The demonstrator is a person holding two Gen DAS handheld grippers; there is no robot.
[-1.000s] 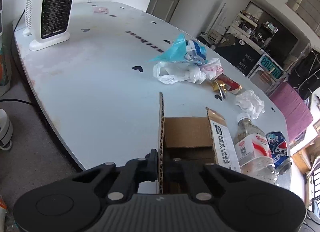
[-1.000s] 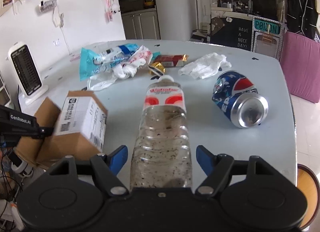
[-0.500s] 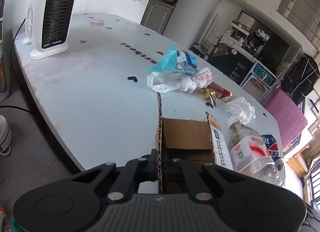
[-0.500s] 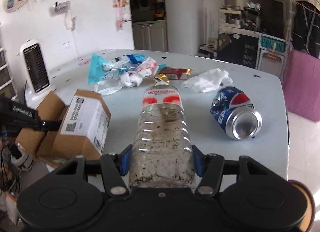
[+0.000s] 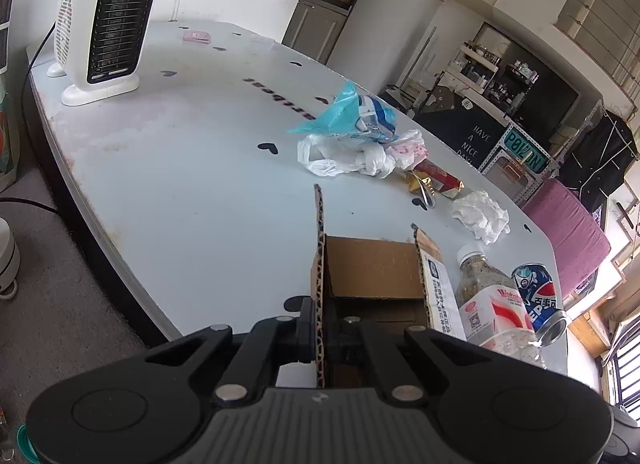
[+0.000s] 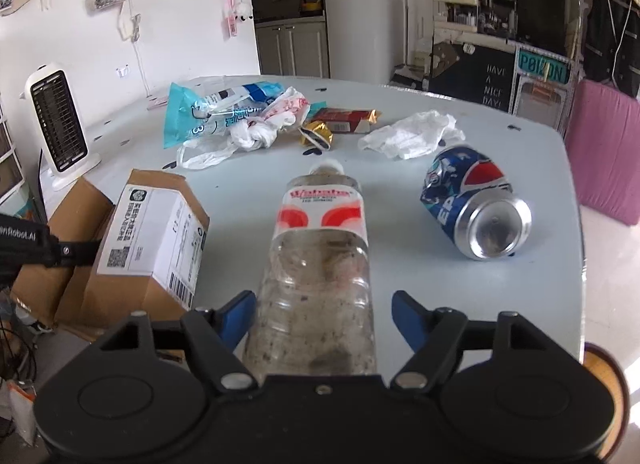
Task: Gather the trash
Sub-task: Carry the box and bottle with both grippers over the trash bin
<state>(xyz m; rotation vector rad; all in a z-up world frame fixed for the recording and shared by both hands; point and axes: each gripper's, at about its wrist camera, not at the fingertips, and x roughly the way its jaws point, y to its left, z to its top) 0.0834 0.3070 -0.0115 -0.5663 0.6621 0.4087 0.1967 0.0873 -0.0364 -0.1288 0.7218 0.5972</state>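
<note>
Both grippers fill the bottom of their frames. On my left gripper [image 5: 320,330], the black jaws are pressed together on the upright corrugated flap [image 5: 319,264] of an open cardboard box [image 5: 372,276], which sits at lower centre of the left wrist view, at the near edge of the pale grey table [image 5: 180,184].

On my right gripper [image 6: 320,314], the blue-tipped jaws are opening. A clear plastic bottle [image 6: 318,260] lies between them at bottom centre of the right wrist view, cap pointing away up the frame. The left pad sits right against the bottle's side; a gap shows between the bottle and the right pad.

Right of the bottle, a blue soda can [image 6: 476,204] lies on its side, its silver end toward the camera. Left of the bottle is the cardboard box with its white shipping label.

Farther up the frame the rest of the trash lies in a loose row: a light blue wrapper [image 6: 212,112] over knotted white plastic bags [image 6: 244,140], a red and gold snack wrapper [image 6: 340,120], and a crumpled white tissue [image 6: 408,134].

A white space heater [image 5: 104,20] stands at upper left of the left wrist view.
</note>
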